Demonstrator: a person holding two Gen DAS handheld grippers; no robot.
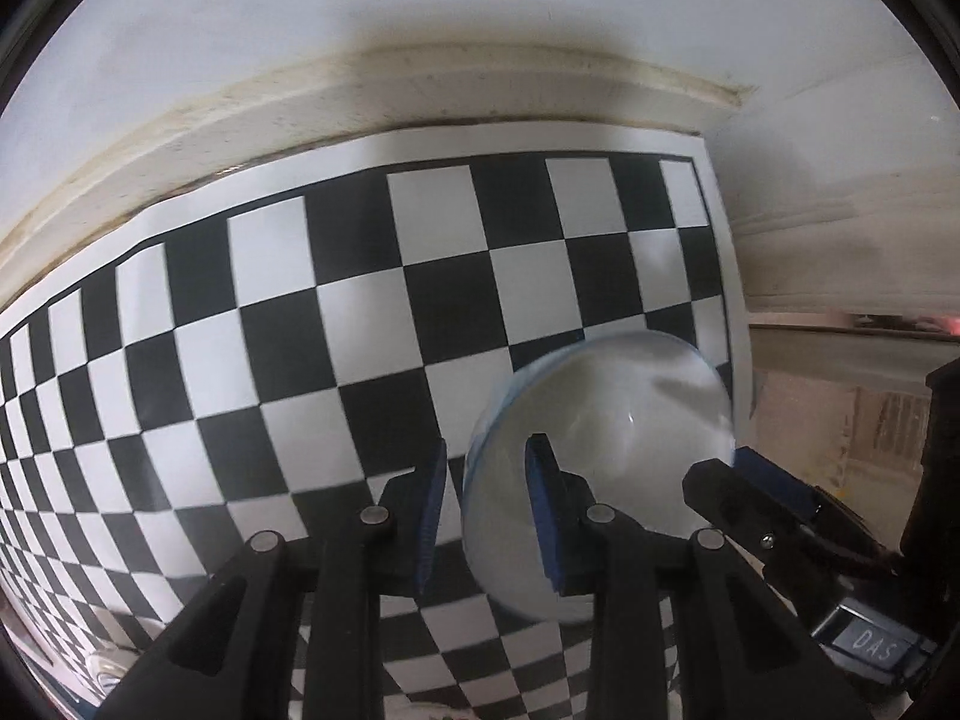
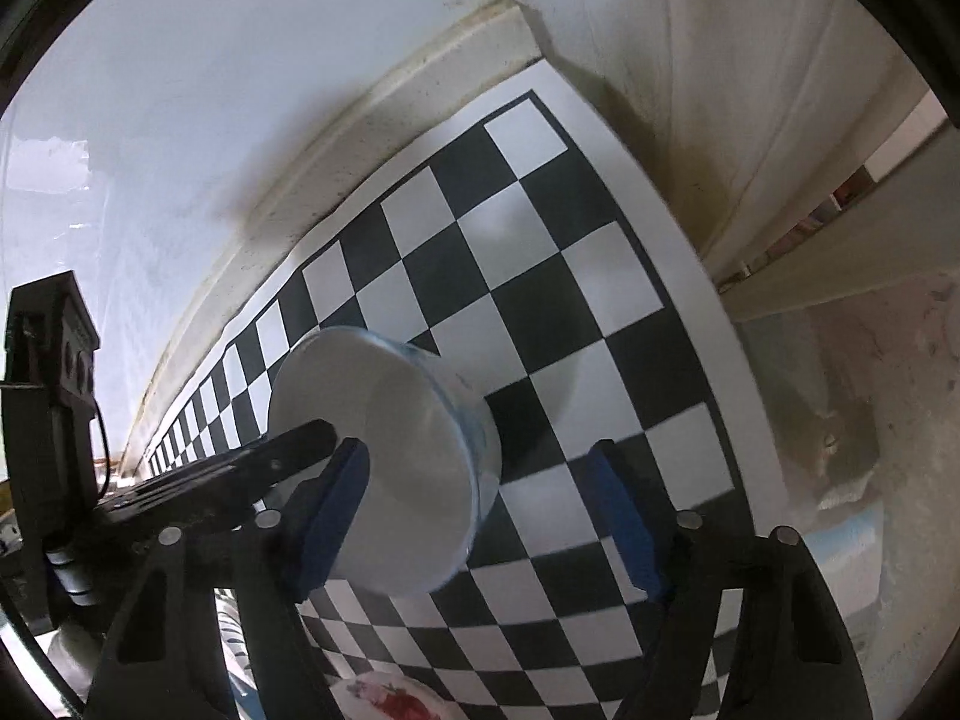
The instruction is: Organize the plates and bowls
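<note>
the left gripper pinches the rim of a pale bowl with a faint blue edge, one blue pad outside the wall and the other inside. the bowl is lifted and tipped on its side above a black-and-white checkered sheet, its open mouth turned toward the right gripper. the picture is a little smeared around the bowl.

from the right wrist view the same bowl hangs just in front of the right gripper, whose blue-padded jaws stand spread. the bowl's rim sits just beside the left-hand pad; i cannot tell if they touch. the other pad is well clear of it. the left gripper's black fingers reach in from the left onto the bowl's edge.

the checkered sheet lies flat against a stained cream ledge below a white wall. at the bottom of the right wrist view a plate with a red floral pattern peeks out beneath the gripper.
</note>
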